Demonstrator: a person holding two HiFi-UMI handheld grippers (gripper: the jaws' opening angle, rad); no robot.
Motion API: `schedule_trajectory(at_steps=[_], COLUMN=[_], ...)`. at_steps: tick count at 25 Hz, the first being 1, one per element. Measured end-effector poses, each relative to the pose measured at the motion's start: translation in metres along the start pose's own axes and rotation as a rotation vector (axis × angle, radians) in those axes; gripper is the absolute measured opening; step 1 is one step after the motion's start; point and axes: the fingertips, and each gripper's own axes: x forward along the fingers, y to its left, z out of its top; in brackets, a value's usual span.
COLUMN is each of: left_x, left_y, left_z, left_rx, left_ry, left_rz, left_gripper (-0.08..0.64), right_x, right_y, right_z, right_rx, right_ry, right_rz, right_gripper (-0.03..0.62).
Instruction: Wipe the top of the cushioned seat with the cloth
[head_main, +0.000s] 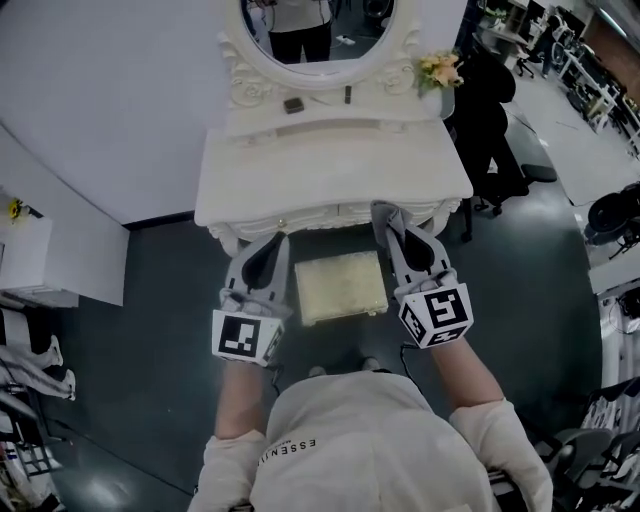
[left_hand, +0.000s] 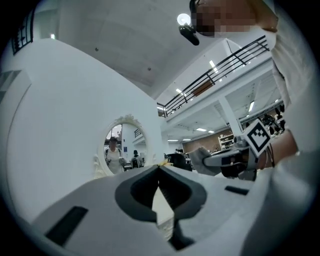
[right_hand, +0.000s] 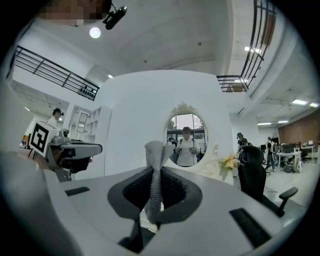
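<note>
The cushioned seat (head_main: 340, 285) is a pale yellow square stool standing in front of a white vanity table. Both grippers hang above it, pointing toward the table. My right gripper (head_main: 386, 212) (right_hand: 154, 169) is over the seat's right edge, shut on a grey knitted cloth (right_hand: 157, 165). The cloth stands up between the jaws and pokes out past the tips. Over the seat's left edge, my left gripper (head_main: 279, 240) (left_hand: 159, 168) is shut with nothing between its jaws. Neither gripper touches the seat.
The white vanity table (head_main: 330, 175) with an oval mirror (head_main: 315, 30) stands just beyond the seat. Yellow flowers (head_main: 440, 70) sit at its back right. A black office chair (head_main: 495, 120) is to the right and a white cabinet (head_main: 30, 260) to the left.
</note>
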Motion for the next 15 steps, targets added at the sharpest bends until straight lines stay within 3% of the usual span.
schedule_trajectory(at_steps=[7, 15], left_x=[-0.006, -0.014], left_y=[0.0, -0.002], left_z=[0.011, 0.007], left_rx=[0.016, -0.006], left_ry=[0.026, 0.068], left_rz=[0.015, 0.041], left_gripper=[0.002, 0.002], right_x=[-0.003, -0.004], right_y=[-0.001, 0.014], right_z=[0.013, 0.005], right_rx=[-0.038, -0.058], right_ry=[-0.065, -0.051], right_rz=[-0.024, 0.015], right_gripper=[0.031, 0.031])
